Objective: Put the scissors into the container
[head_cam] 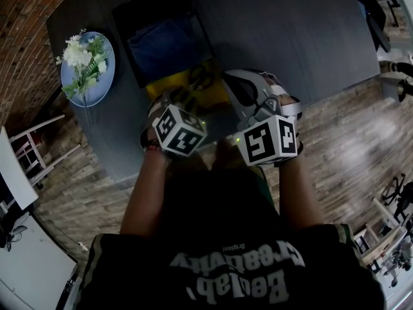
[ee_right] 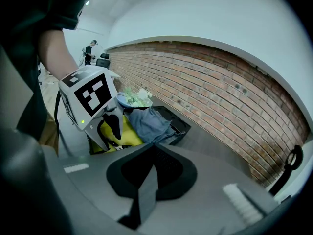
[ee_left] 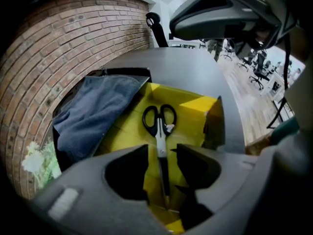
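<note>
Left gripper (ee_left: 161, 156): spread wide, pinching nothing; hanging over the yellow container (ee_left: 198, 109), jaws pointing down into it; scissors (ee_left: 160, 140) showing in the gap between the two jaws, clear of both pads, lying flat on the container's yellow floor; black handle loops at the far end, blades running back toward the camera, closed as far as the shadow lets on.

Right gripper (ee_right: 151, 153): pressed together, jaws meeting along one seam, nothing between them; held just beside the left one, on its right, above the near edge of the dark table (head_cam: 290, 37); marker cube (ee_right: 90, 94) of the left gripper large at the left of the right gripper view.

Beside the container, at its left in the left gripper view: black tray (ee_right: 177, 125) with a crumpled dark blue cloth (ee_left: 95, 109) in it; tray and container side by side, whether touching not clear.

Further left on the same table: blue plate (head_cam: 97, 86) carrying white flowers (head_cam: 80, 53) with green leaves.

Beyond the table: red brick wall (ee_left: 58, 48), bent by the lens; black office chair (ee_left: 155, 26) at the table's far end; wood-plank floor (head_cam: 348, 134) to the right; white chair (head_cam: 26, 150) at the head view's left edge.
</note>
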`<state>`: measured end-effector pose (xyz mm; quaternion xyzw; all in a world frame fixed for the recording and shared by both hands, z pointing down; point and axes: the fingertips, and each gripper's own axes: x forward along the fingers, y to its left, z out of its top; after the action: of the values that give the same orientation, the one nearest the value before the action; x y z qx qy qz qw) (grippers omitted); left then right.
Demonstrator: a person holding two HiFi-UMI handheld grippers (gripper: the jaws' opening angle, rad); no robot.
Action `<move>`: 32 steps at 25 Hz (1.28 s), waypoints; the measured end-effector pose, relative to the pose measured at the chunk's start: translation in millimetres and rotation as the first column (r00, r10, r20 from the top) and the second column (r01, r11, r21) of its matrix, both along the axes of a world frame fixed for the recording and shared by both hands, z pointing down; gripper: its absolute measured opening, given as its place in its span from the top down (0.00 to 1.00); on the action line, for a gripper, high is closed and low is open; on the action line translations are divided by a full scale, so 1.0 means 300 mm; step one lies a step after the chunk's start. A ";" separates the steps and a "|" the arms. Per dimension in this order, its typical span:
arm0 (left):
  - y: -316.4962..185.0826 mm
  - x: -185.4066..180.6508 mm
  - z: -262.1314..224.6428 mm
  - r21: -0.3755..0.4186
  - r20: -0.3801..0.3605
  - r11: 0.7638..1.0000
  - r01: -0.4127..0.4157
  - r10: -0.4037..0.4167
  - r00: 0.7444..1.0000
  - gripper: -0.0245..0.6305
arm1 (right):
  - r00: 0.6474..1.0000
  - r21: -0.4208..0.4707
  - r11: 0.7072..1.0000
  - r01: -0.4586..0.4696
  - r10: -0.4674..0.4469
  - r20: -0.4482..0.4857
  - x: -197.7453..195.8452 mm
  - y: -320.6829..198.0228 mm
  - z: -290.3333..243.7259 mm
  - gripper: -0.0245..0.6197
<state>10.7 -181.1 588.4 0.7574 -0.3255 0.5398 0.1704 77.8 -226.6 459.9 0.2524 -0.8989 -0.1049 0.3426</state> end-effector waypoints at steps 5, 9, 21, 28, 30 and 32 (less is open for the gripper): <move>-0.001 0.000 0.002 0.001 0.009 1.000 -0.003 0.003 1.000 0.68 | 1.000 0.002 1.000 0.001 -0.001 0.004 -0.001 -0.001 -0.001 0.95; 0.000 -0.001 0.004 -0.001 0.009 1.000 -0.002 0.002 1.000 0.68 | 1.000 0.004 1.000 0.008 -0.008 0.008 -0.012 0.002 -0.001 0.95; 0.001 -0.003 0.011 -0.014 0.014 1.000 0.000 0.000 1.000 0.69 | 1.000 0.006 1.000 0.010 -0.010 0.012 -0.005 0.015 -0.001 0.95; 0.001 0.003 0.007 -0.012 0.015 1.000 -0.007 0.007 1.000 0.69 | 1.000 0.009 1.000 0.015 -0.015 0.015 0.002 0.020 -0.002 0.95; 0.001 0.004 0.008 -0.012 0.016 1.000 -0.009 0.009 1.000 0.69 | 1.000 0.009 1.000 0.018 -0.018 0.015 0.001 0.021 -0.003 0.95; 0.001 0.001 0.009 -0.011 0.018 1.000 -0.009 0.009 1.000 0.69 | 1.000 0.009 1.000 0.022 -0.022 0.015 -0.002 0.021 -0.002 0.95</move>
<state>10.9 -180.8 591.0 0.7530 -0.3205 0.5493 0.1691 77.3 -220.2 459.1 0.2448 -0.9036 -0.1105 0.3337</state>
